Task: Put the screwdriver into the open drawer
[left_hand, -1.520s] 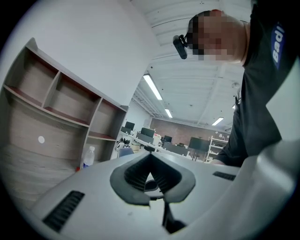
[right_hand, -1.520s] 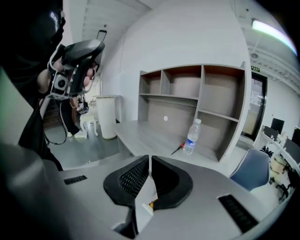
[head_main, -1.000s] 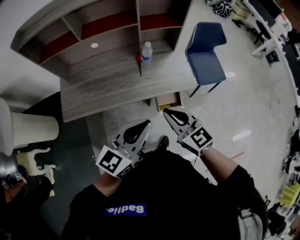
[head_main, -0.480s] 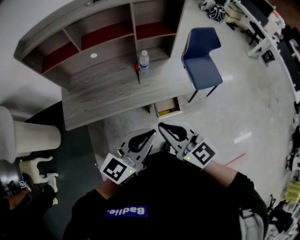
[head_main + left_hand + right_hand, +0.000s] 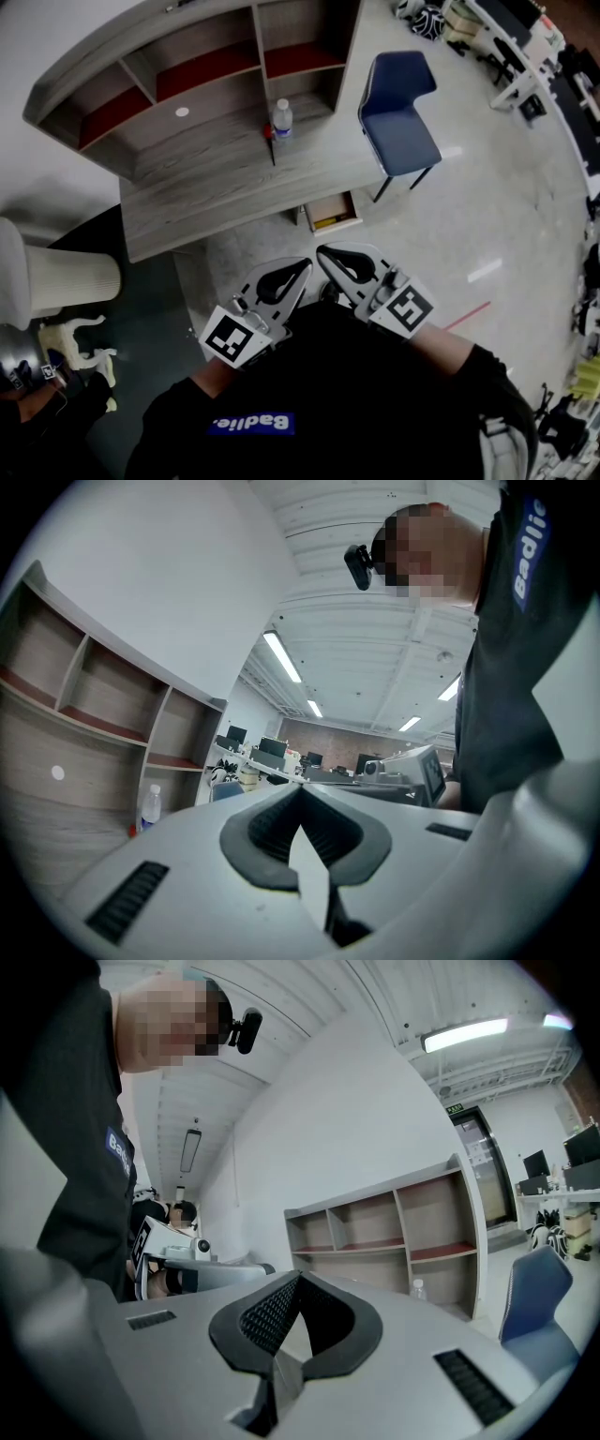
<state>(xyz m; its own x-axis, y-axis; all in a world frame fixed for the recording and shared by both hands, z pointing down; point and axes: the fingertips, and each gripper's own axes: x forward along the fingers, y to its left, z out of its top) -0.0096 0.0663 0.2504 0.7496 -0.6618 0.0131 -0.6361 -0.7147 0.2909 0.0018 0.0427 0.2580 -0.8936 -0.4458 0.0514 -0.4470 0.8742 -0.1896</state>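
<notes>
The left hand-held gripper [image 5: 302,266] and the right hand-held gripper [image 5: 323,251] have drawn in toward the person's chest since a second ago, and their tips are now close together. Both are clenched on nothing. The screwdriver [image 5: 270,145] lies unmoved on the surface [image 5: 206,197], just beside the bottle [image 5: 280,117]. Its red handle is toward the shelves [image 5: 206,70] and its shaft points at the front edge. The open drawer [image 5: 330,210] sits below that edge.
</notes>
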